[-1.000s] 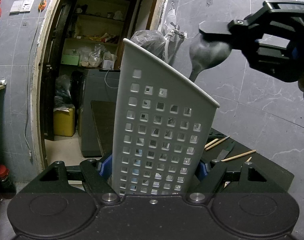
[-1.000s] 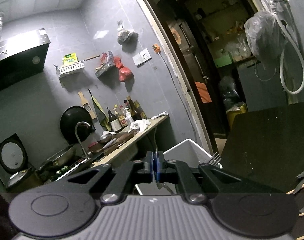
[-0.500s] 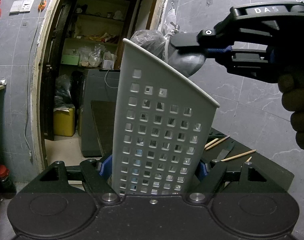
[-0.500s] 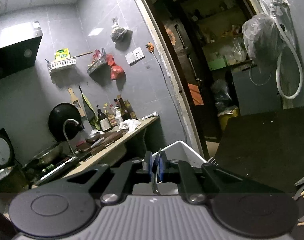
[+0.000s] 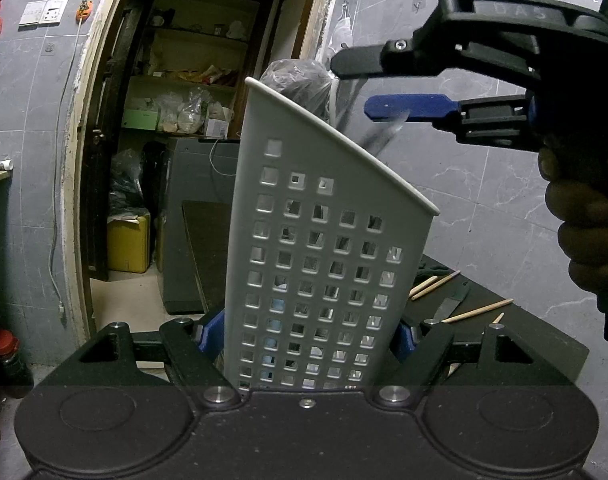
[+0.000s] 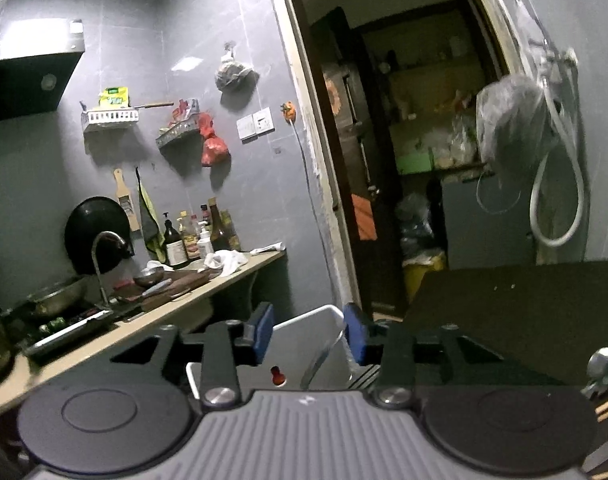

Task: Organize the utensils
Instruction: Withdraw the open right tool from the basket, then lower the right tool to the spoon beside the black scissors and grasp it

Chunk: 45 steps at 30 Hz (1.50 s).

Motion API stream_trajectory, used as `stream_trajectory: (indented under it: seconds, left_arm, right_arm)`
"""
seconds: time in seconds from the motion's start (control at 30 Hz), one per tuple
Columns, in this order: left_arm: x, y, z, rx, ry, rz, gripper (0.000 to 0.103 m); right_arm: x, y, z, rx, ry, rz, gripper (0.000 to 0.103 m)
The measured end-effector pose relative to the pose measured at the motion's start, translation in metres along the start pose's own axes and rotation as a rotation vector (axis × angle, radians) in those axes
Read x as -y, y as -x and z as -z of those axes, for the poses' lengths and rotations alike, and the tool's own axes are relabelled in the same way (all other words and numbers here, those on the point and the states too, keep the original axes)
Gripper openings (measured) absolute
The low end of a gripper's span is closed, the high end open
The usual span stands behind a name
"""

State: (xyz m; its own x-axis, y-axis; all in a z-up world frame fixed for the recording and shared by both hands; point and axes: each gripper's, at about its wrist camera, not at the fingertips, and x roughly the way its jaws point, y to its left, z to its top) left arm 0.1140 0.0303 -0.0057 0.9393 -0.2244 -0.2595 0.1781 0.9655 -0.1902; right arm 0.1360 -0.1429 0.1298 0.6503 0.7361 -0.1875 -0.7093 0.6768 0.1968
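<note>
My left gripper (image 5: pixel 304 334) is shut on a white perforated utensil holder (image 5: pixel 324 248) and holds it upright. My right gripper (image 5: pixel 352 86) hovers over the holder's top right, jaws open. A metal spoon (image 5: pixel 378 136) shows blurred below its blue pad, dropping behind the holder's rim. In the right wrist view the open right gripper (image 6: pixel 308 334) is above the white holder (image 6: pixel 304 344), and the spoon (image 6: pixel 322 356) slants between the fingers, free of them.
A dark table (image 5: pixel 516 332) at the right carries wooden chopsticks (image 5: pixel 478 311) and a dark knife (image 5: pixel 454 300). Behind the holder is an open doorway with shelves (image 5: pixel 192 92). A kitchen counter with bottles and a sink (image 6: pixel 144 292) shows at the left of the right wrist view.
My right gripper moved over the holder, then opened and let go of the spoon, which now drops into the holder. The left gripper and holder have stayed still.
</note>
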Motion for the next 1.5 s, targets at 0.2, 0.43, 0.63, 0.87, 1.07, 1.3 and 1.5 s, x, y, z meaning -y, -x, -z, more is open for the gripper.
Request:
stream_trajectory:
  seconds: [0.2,0.43,0.63,0.87,1.07,1.3,1.5]
  left_arm:
    - [0.0,0.001,0.0,0.0,0.001,-0.002,0.079]
    - [0.001,0.002,-0.001,0.0,0.001,-0.002,0.079]
    - [0.0,0.001,-0.001,0.0,0.001,-0.002,0.079]
    - [0.001,0.002,-0.001,-0.001,0.001,-0.003,0.079]
    - [0.001,0.003,-0.001,-0.002,-0.003,-0.007,0.079]
    - [-0.002,0.007,-0.002,-0.003,-0.006,-0.013,0.078]
    - [-0.002,0.007,-0.002,-0.003,-0.005,-0.013,0.078]
  right_arm:
    - [-0.006,0.005,0.001,0.039,0.043,0.022,0.062]
    - [-0.001,0.022,0.0,0.113,0.03,0.051,0.102]
    - [0.015,0.041,-0.002,0.192,-0.022,0.107,0.103]
    - [0.049,0.061,0.009,0.246,-0.122,0.21,0.103]
    - [0.077,0.074,0.024,0.255,-0.199,0.27,0.103]
    - [0.114,0.076,0.054,0.227,-0.348,0.394,0.103]
    - [0.155,0.069,0.083,0.126,-0.529,0.469,0.103]
